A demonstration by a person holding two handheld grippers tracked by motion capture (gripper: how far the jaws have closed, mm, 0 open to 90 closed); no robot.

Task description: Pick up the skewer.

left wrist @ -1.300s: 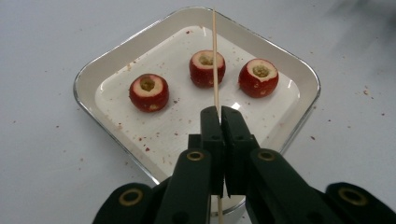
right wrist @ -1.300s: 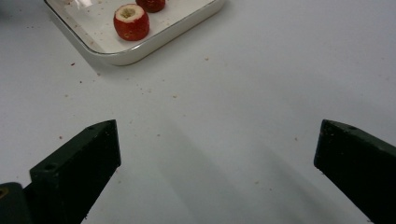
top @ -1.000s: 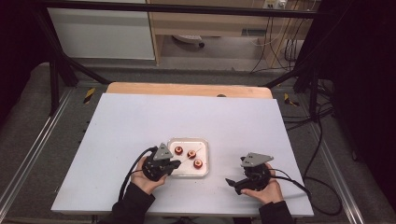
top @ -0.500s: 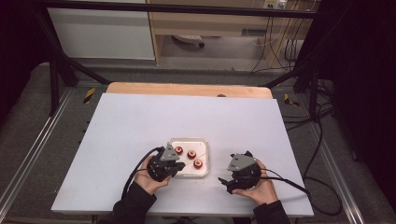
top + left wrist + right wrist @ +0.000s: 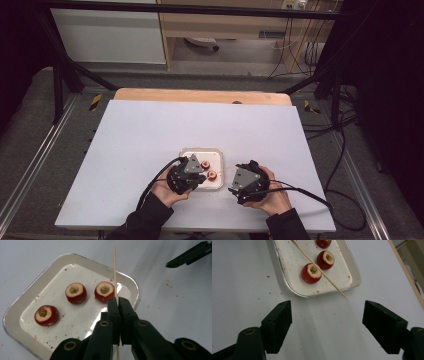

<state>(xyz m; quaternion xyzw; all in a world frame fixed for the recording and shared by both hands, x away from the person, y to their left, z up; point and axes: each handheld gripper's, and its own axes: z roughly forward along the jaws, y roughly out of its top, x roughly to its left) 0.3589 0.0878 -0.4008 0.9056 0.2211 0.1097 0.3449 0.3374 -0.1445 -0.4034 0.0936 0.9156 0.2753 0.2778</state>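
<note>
A shallow white tray (image 5: 22, 300) holds three red cored fruits (image 5: 76, 293) (image 5: 105, 291) (image 5: 46, 315). My left gripper (image 5: 118, 301) is shut on a thin wooden skewer (image 5: 115, 270), which points out over the tray's right edge beside one fruit. In the high view the left gripper (image 5: 199, 176) hangs over the tray's (image 5: 200, 151) near edge. My right gripper (image 5: 327, 315) stands open just off the tray (image 5: 354, 272); its jaws have just been closing with nothing between them. The skewer's tip (image 5: 342, 294) reaches toward it, past a fruit (image 5: 311, 273).
The white tabletop (image 5: 150, 130) stretches wide to the left and back of the tray. A wooden edge (image 5: 200, 95) runs along the far side. Cables (image 5: 300, 190) trail from both grippers toward the table's near edge. Small red crumbs dot the tray and the table.
The right hand has moved left toward the tray. The left hand has shifted slightly right over the tray's near edge, still holding the skewer.
</note>
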